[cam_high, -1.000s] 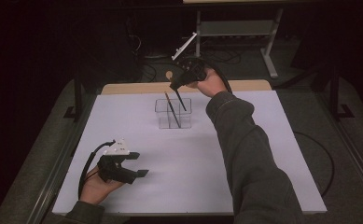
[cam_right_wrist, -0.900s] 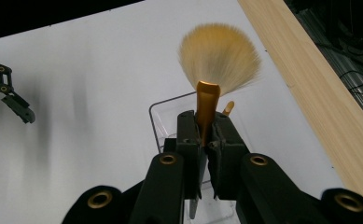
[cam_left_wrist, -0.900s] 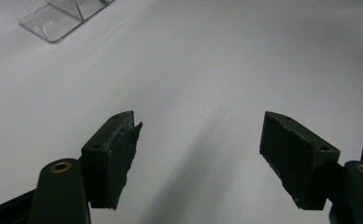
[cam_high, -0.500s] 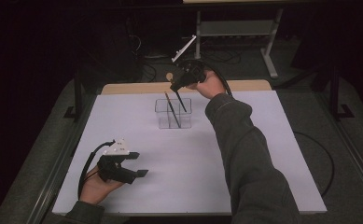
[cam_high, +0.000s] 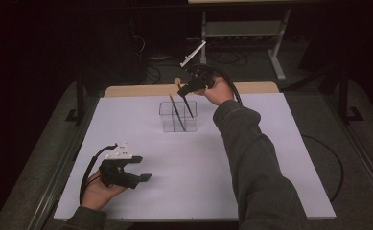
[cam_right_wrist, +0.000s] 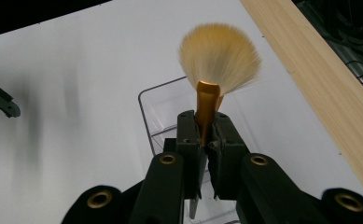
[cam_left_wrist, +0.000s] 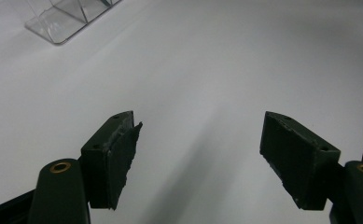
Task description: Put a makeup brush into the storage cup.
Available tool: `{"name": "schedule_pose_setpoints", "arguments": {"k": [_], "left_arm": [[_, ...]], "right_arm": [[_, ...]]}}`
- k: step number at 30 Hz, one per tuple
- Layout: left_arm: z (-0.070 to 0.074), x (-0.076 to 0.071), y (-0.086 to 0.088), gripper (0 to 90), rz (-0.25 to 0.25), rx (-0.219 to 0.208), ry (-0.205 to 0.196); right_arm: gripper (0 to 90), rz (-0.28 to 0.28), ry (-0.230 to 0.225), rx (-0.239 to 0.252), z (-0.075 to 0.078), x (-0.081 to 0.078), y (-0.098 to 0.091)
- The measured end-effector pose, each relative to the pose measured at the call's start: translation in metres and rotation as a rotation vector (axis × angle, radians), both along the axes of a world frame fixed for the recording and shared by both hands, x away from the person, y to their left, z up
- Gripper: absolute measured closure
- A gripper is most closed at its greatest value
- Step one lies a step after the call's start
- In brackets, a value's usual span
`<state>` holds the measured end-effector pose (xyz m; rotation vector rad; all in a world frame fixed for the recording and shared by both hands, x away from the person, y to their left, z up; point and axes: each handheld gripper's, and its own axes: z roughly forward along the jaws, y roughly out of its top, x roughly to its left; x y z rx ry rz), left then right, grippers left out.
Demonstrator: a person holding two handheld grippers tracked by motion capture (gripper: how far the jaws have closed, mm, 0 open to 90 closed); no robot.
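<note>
Right arm stretched long across the white worktop (cam_high: 251,158), sleeve running from the lower right of the high view up to the centre top, where the right hand-held gripper (cam_high: 184,89) hangs just above the clear box (cam_high: 177,116). In the right gripper view that same right hand-held gripper (cam_right_wrist: 207,135) is clamped tight on the gold ferrule of a fan brush (cam_right_wrist: 216,65), pale bristles spread wide above the jaws and the handle angling down into the box (cam_right_wrist: 156,121) below.

In the high view the fan brush (cam_high: 186,102) leans inside the box beside a second thin brush (cam_high: 176,114), both tilted.

Down at the lower left, the left hand-held gripper (cam_high: 143,176) rests low over the worktop, palm up beneath it, jaws spread wide with nothing between them; the left gripper view shows bare white worktop (cam_left_wrist: 207,74) between its pads, the box's corner (cam_left_wrist: 62,21) at upper left.

Compared with a second ago, hardly anything differs: both hands sit where they were, brush still pinched above the box.
</note>
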<state>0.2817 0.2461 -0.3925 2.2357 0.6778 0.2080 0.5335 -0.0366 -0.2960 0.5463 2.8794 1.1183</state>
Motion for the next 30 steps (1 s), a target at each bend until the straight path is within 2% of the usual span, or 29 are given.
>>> {"name": "schedule_pose_setpoints", "arguments": {"k": [12,13,30], "left_arm": [[-0.001,0.000,0.000,26.1,-0.012,0.015,0.002],[-0.001,0.000,-0.001,26.1,-0.006,0.003,0.002],[-0.002,0.000,-0.003,25.7,-0.021,0.022,0.003]], "right_arm": [[82.4,-0.002,0.004,0.007,-0.008,-0.001,0.001],[82.4,-0.005,0.008,0.007,-0.009,-0.001,0.001],[82.4,-0.025,0.013,0.014,-0.022,-0.002,-0.009]]}}
